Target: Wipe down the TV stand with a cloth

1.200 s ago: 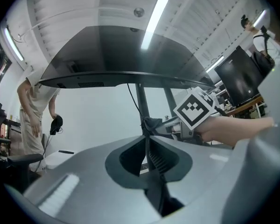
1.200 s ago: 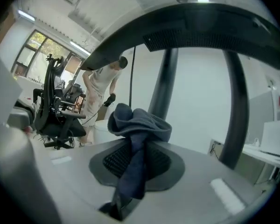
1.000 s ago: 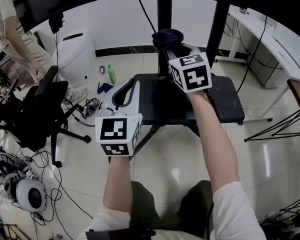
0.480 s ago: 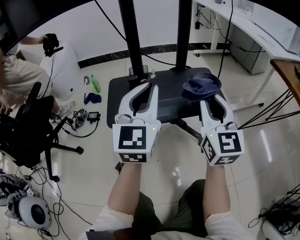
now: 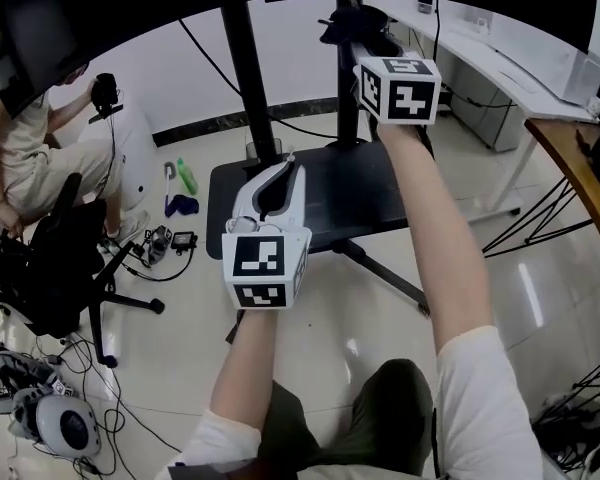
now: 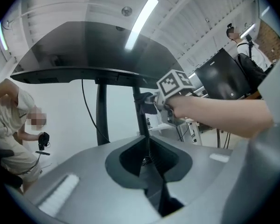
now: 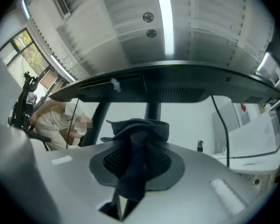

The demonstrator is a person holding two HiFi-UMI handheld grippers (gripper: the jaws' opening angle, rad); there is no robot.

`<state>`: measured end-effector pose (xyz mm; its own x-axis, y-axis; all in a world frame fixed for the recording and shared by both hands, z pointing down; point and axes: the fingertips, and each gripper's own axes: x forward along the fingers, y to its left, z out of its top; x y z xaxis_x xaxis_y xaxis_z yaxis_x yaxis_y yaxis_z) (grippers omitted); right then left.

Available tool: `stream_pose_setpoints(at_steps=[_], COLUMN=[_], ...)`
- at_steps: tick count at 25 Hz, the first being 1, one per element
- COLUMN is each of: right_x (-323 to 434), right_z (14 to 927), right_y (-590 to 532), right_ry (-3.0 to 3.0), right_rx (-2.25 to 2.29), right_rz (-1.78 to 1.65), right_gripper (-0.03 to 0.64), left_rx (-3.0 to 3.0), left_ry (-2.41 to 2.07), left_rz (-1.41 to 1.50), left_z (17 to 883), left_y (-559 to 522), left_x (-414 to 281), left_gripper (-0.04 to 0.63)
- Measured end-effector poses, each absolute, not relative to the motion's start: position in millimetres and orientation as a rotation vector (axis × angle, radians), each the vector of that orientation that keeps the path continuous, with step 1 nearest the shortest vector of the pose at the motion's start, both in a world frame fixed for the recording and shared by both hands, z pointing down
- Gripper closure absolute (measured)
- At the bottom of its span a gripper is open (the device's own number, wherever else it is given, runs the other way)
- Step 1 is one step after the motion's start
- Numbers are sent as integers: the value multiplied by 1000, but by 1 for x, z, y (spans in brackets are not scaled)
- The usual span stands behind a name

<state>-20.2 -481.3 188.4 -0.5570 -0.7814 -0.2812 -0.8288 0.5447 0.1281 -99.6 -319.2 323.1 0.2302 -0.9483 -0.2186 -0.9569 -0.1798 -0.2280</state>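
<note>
Right gripper view shows the right claw (image 7: pixel 130 171) clamped on the crumpled dark blue cloth (image 7: pixel 139 132), held high by an upright post of the black metal TV stand (image 5: pixel 242 78), probably to wipe it. The left claw (image 6: pixel 149 155) is closed and empty, parked over the stand's base.
</note>
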Motion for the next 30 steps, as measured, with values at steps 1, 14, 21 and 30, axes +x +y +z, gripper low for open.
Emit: stream_pose_setpoints(at_steps=[1,14,21,30], right_x=[-23,-46,-13,-107], right_z=[186,445,348,392], right_y=[-494,-541,-404,-246], right_ry=[2620,3003,2764,2803], right_rx=[-1396,-1607,-1434,-1047], right_rz=[330,5,153,274], right_gripper=[543,543,543,545], left_rx=[-2187,-2189,-2170,-2109], left_ry=[1775,1790,1779,1845], left_rz=[34,26,70,50], left_z=[324,343,344,366], left_y=[-318,-311,-295,-266], left_x=[-101,-117,-120,-181], left_gripper=[499,499,499,499])
